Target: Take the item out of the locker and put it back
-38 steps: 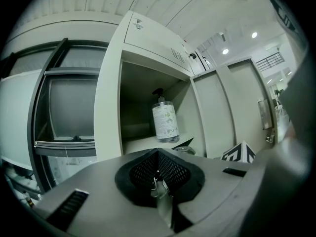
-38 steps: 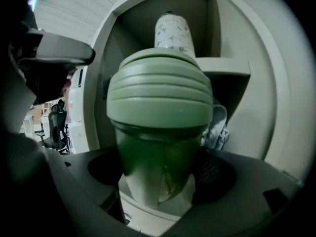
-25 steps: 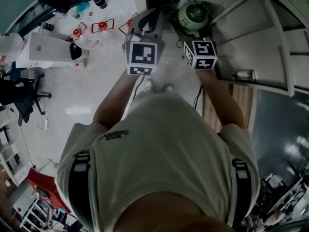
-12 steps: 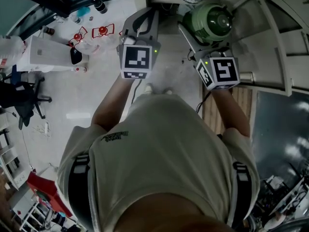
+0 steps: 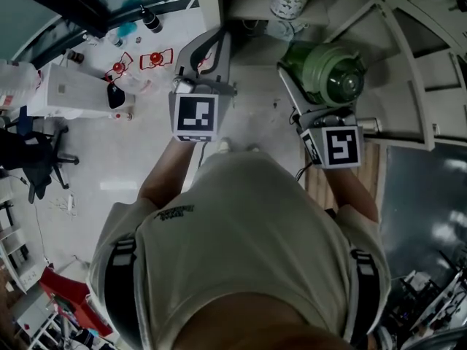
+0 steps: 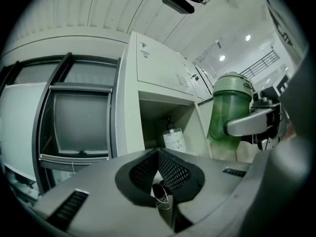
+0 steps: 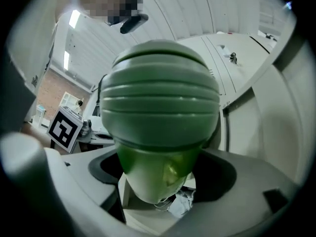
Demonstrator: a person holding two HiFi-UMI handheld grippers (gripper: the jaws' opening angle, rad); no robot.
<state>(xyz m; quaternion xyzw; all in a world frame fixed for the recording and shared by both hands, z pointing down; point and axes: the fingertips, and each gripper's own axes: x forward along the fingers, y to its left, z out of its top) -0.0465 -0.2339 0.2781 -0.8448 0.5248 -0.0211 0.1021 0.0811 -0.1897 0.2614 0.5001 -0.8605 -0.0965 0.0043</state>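
Closest of all is the person's pale shirt (image 5: 241, 224), with dark straps (image 5: 120, 268) over both shoulders. Two bare arms reach out in front of it. Each arm ends in a claw, and each claw has a cube (image 5: 195, 115) with black and white squares on it.

The left claw (image 6: 158, 154) is squeezed closed. Its two black pads press together and nothing is between them. It points at the locker and is not touching it.

The right claw (image 5: 321, 102) is clamped on the green jug (image 7: 160, 107). One jaw is on each side of the jug, below its round lid with ridges. The jug stands up straight, lid on top. It is out of the locker and up in the air, just in front of the locker and to the right of the open space.

Past the claws is the white locker (image 6: 127, 107). One space in it is open. A bottle (image 6: 174, 139) with a white label stands inside, near the back.

Far below is the pale floor (image 5: 146, 159). Some small red things (image 5: 155, 58) lie on it, and a black chair (image 5: 36, 148) is off to the left.
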